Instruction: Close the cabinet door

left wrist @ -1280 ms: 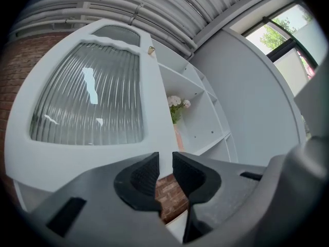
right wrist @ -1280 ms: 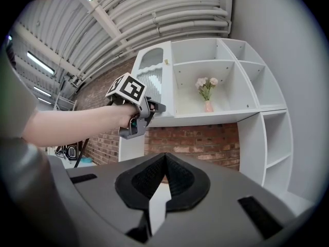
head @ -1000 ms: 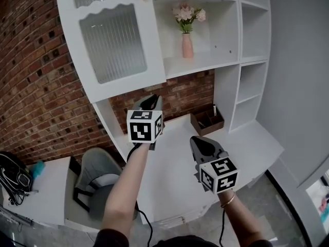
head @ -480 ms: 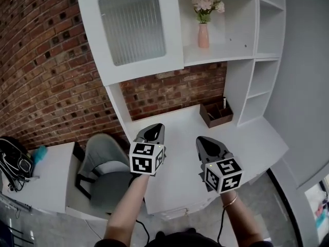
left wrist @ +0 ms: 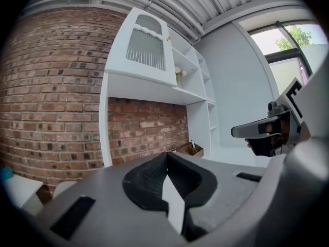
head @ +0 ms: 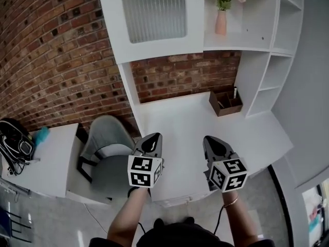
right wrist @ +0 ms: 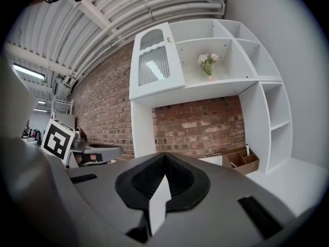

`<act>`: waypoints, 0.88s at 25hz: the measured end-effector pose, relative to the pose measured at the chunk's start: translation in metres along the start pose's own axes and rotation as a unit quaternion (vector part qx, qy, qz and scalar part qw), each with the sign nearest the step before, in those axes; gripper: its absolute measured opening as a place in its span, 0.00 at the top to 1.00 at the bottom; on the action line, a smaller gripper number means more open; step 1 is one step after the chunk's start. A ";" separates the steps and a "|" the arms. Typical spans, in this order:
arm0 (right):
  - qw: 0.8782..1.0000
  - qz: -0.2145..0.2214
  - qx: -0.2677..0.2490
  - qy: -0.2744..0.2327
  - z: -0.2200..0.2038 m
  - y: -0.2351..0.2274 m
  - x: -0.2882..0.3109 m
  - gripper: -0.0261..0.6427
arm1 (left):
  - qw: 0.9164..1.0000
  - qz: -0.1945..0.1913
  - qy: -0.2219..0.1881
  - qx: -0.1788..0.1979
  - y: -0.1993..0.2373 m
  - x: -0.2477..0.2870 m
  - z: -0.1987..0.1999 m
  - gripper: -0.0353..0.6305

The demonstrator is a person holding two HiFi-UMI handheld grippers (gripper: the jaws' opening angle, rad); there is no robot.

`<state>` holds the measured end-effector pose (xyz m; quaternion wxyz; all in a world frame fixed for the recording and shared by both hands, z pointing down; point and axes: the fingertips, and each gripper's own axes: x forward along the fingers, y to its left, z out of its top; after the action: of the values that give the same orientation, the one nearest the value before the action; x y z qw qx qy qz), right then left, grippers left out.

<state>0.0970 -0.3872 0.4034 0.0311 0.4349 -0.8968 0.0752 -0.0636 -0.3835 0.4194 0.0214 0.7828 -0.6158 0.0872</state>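
Left gripper (head: 153,138) hangs over the near edge of the white desk (head: 180,117); your view along it shows its jaws just drawn together with nothing between them. Your right gripper (head: 210,140) sits just beside it over the same edge, jaws likewise pressed together and empty. High above the desk's left end, the cabinet door (head: 154,14) with its ribbed glass pane lies flush with the cabinet front. A pink vase of flowers (head: 221,20) stands on the open shelf above the desk, a wooden organiser (head: 224,103) rests at the desk's back right, and a grey chair (head: 105,138) stands off its left side.
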 end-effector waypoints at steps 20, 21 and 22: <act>0.999 -0.004 0.027 0.045 -0.070 0.043 -0.018 0.96 | 0.998 0.009 0.044 -0.053 0.016 -0.068 -0.083 0.93; 0.999 -0.005 0.027 0.047 -0.071 0.043 -0.019 0.96 | 0.998 0.009 0.046 -0.053 0.015 -0.069 -0.085 0.93; 0.998 -0.006 0.029 0.047 -0.072 0.044 -0.020 0.96 | 0.997 0.009 0.047 -0.052 0.015 -0.070 -0.087 0.93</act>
<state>0.0744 -0.3330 0.4677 0.0616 0.4367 -0.8893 0.1213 -0.1030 -0.3079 0.4925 0.0904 0.7702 -0.6247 0.0918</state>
